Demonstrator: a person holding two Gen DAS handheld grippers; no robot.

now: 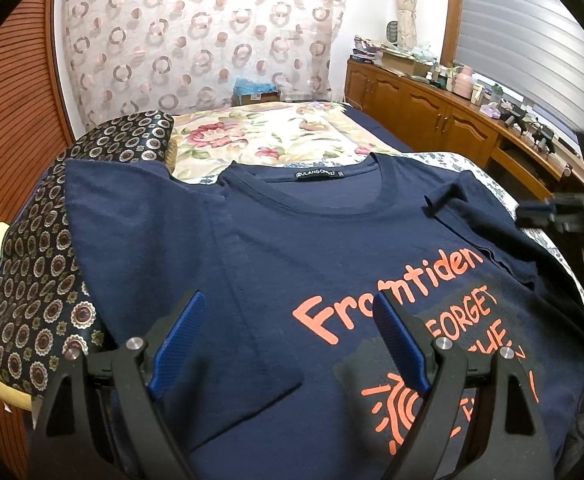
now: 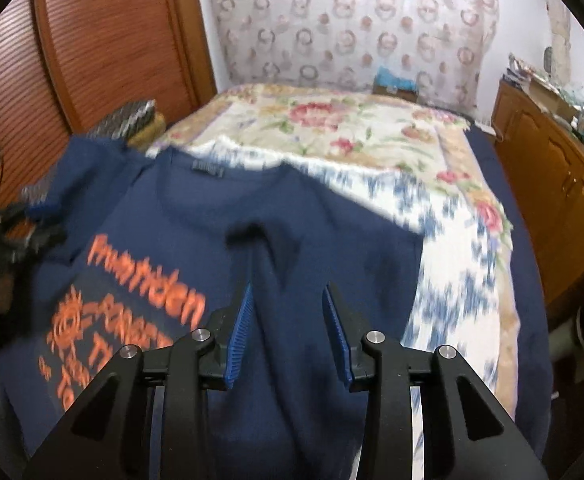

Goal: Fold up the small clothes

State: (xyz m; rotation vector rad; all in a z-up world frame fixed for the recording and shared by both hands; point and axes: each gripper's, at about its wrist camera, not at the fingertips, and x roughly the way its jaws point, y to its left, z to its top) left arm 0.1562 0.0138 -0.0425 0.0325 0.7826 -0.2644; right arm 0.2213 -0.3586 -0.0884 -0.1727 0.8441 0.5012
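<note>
A navy T-shirt (image 1: 292,232) with orange print lies front up on the bed, collar toward the far end. Its left side and sleeve (image 1: 164,264) are folded in over the front. My left gripper (image 1: 288,296) hovers open above the shirt's lower chest, with nothing between its blue pads. In the blurred right wrist view, my right gripper (image 2: 287,287) stands partly open over the T-shirt (image 2: 196,216). A raised ridge of the right sleeve (image 2: 264,256) runs between its pads without being pinched. The right gripper (image 1: 539,212) also shows at the edge of the left wrist view, beside the crumpled sleeve.
A dark patterned cushion (image 1: 32,280) lies under the shirt's left side. The floral bedspread (image 1: 272,136) stretches beyond the collar. A wooden cabinet (image 1: 431,116) with clutter on top runs along the right, and a slatted wooden door (image 2: 92,40) along the left.
</note>
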